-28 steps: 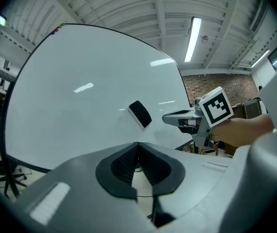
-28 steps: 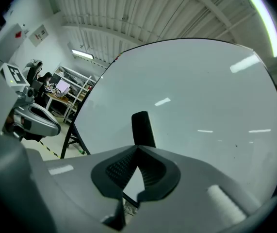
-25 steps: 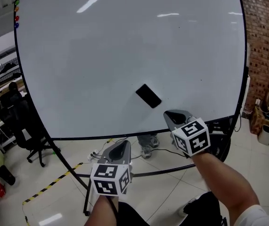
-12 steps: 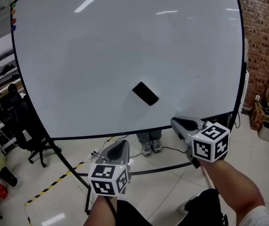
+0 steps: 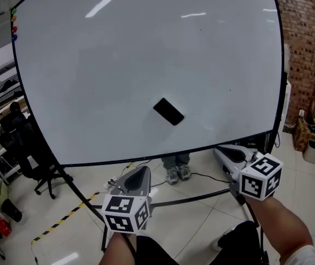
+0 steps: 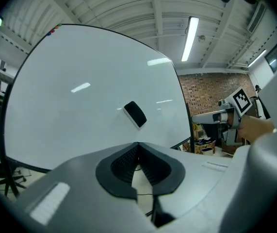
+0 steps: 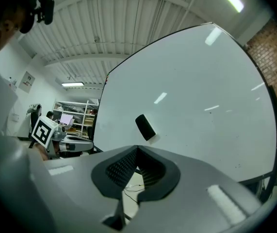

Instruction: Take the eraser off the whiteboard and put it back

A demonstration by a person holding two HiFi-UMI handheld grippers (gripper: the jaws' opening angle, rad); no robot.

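Note:
A black eraser (image 5: 169,112) sticks tilted on the big whiteboard (image 5: 146,48), below its middle. It also shows in the left gripper view as the eraser (image 6: 135,114) and in the right gripper view as the eraser (image 7: 145,127). My right gripper (image 5: 219,149) hangs below and to the right of it, near the board's lower edge, shut and empty. My left gripper (image 5: 139,173) is lower, under the board's bottom edge, its jaws also shut with nothing between them. Both point level toward the board. Neither touches the eraser.
The whiteboard stands on a dark frame (image 5: 74,189) over a tiled floor. A person's shoes (image 5: 177,173) and cables show beneath it. An office chair (image 5: 27,148) stands at the left, a brick wall (image 5: 309,43) and boxes at the right. Yellow-black tape (image 5: 63,220) crosses the floor.
My right gripper has drawn away from the eraser, down and to the right, rolling a little. The eraser stays on the board. The left gripper has kept still.

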